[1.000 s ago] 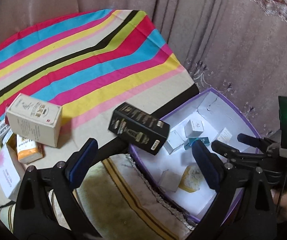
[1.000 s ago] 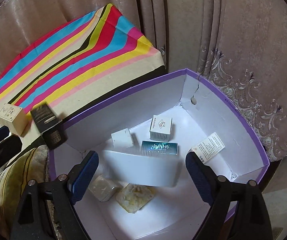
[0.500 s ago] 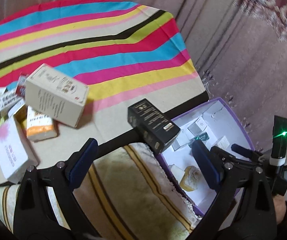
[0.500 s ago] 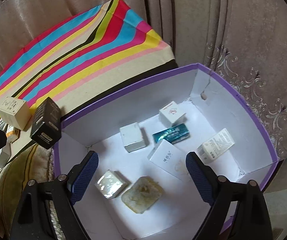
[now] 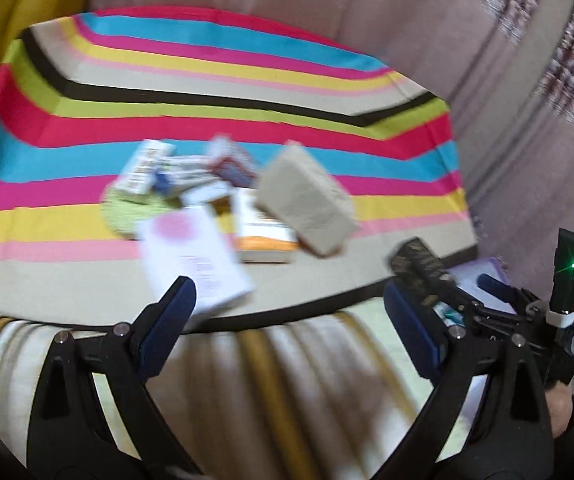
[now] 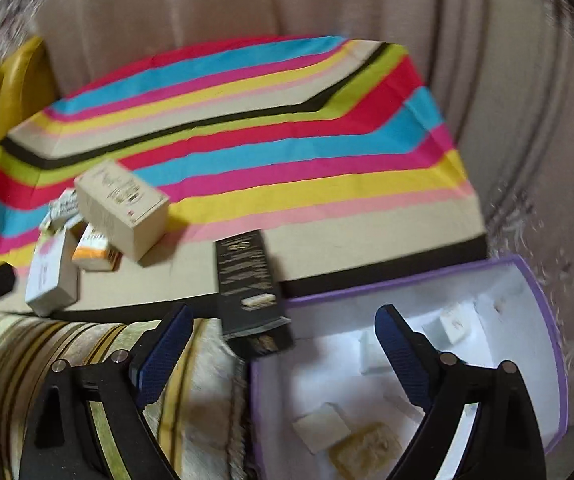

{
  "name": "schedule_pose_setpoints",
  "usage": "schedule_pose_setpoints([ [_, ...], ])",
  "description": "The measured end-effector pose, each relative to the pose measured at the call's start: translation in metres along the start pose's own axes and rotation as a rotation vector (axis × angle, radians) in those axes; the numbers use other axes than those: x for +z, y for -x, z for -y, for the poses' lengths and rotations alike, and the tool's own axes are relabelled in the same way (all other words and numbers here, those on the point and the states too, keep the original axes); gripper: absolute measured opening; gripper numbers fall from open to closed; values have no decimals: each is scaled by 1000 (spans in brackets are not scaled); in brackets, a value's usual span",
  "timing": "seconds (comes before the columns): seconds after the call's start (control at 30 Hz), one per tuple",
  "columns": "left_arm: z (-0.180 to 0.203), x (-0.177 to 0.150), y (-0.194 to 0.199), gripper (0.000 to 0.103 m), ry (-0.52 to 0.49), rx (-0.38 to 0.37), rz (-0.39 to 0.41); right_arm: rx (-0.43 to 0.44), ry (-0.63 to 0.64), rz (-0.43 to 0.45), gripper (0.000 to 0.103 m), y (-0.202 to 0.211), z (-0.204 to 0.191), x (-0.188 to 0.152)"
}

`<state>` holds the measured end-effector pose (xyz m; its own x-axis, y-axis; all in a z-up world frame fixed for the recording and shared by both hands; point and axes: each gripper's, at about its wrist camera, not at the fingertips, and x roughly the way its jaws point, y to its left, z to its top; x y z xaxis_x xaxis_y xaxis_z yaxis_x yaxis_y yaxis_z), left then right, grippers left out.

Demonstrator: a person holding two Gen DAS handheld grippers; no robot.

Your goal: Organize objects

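Both views are blurred. My left gripper (image 5: pixel 287 312) is open and bare, over the near edge of the striped table (image 5: pixel 247 92). Just beyond its fingers lies a white box with a pink spot (image 5: pixel 195 256), then an orange-and-white box (image 5: pixel 263 236) and a beige box (image 5: pixel 307 204). My right gripper (image 6: pixel 283 328) has its jaws opening, nothing between the pads. Ahead of it a black box (image 6: pixel 247 276) lies over the table edge against the purple box (image 6: pixel 543 320). Several small boxes lie inside the purple box.
A heap of small packets (image 5: pixel 183 168) lies behind the white box. A striped cushion (image 6: pixel 87 344) sits under both grippers. A yellow seat (image 6: pixel 7 92) stands far left, curtains (image 6: pixel 527 80) behind and to the right. The right gripper's body (image 5: pixel 499 292) shows beside the black box.
Both views have swung left, from the purple box toward the heap on the table. A white box that hung between the right gripper's jaws dropped into the purple box.
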<state>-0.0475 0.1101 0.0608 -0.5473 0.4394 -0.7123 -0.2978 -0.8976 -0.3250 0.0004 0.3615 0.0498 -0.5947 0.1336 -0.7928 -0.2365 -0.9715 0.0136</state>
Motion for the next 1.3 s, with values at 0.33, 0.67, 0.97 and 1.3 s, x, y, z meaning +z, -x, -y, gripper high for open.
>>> schedule_pose_setpoints([
  [0.33, -65, -6, -1, 90, 182, 84, -62, -7, -17, -85, 42, -24, 6, -9],
  [0.67, -49, 5, -56, 90, 230, 129, -206, -76, -119, -137, 41, -6, 52, -50],
  [0.97, -32, 9, -85, 87, 182, 202, -261, -91, -197, -183, 62, -3, 73, -70],
  [1.3, -28, 2, -77, 79, 190, 178, -239, -28, -196, -102, 84, 16, 47, -42],
])
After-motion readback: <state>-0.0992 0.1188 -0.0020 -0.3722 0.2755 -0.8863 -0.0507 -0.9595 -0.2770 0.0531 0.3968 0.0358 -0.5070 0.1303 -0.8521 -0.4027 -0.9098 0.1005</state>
